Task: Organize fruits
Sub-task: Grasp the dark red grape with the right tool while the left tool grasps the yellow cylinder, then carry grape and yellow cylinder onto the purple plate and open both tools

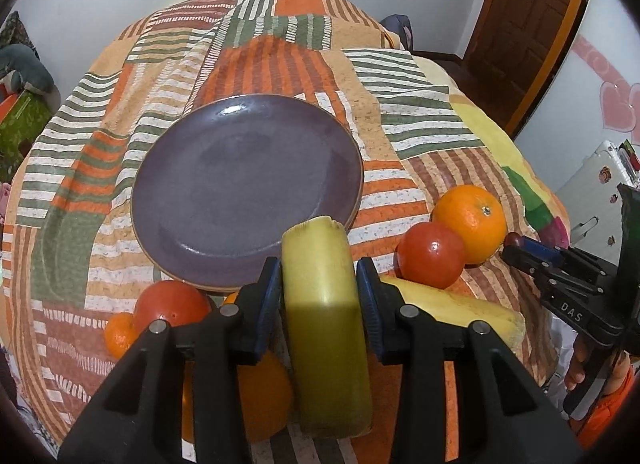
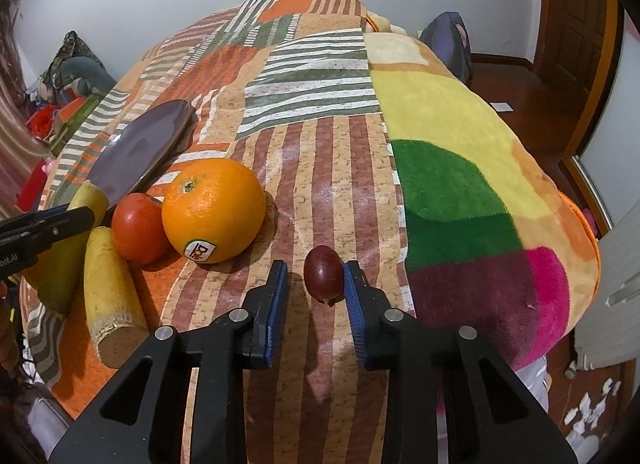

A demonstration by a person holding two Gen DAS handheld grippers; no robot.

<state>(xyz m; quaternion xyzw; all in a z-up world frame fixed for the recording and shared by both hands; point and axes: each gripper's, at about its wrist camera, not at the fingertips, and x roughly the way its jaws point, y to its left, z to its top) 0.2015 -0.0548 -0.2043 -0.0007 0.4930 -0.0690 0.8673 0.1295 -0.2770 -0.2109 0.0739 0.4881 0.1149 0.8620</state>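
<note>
My left gripper (image 1: 318, 284) is shut on a yellow-green banana piece (image 1: 324, 304), held just in front of the near rim of the purple plate (image 1: 224, 167). The plate has nothing on it. A second banana piece (image 1: 460, 310), a tomato (image 1: 432, 256) and a large orange (image 1: 472, 221) lie to the right; another tomato (image 1: 172, 304) and oranges (image 1: 118, 334) lie at the lower left. My right gripper (image 2: 316, 284) is open, with a small dark red fruit (image 2: 323, 278) between its fingers, against the right pad (image 2: 354, 292). The orange (image 2: 214, 209), tomato (image 2: 138, 225) and banana piece (image 2: 110, 292) lie to its left.
Everything lies on a bed with a striped patchwork cover (image 1: 280, 63) and a colour-block blanket (image 2: 460, 183) on its right side. The other gripper (image 1: 568, 284) shows at the right edge of the left wrist view. A wooden door (image 1: 532, 23) stands at the far right.
</note>
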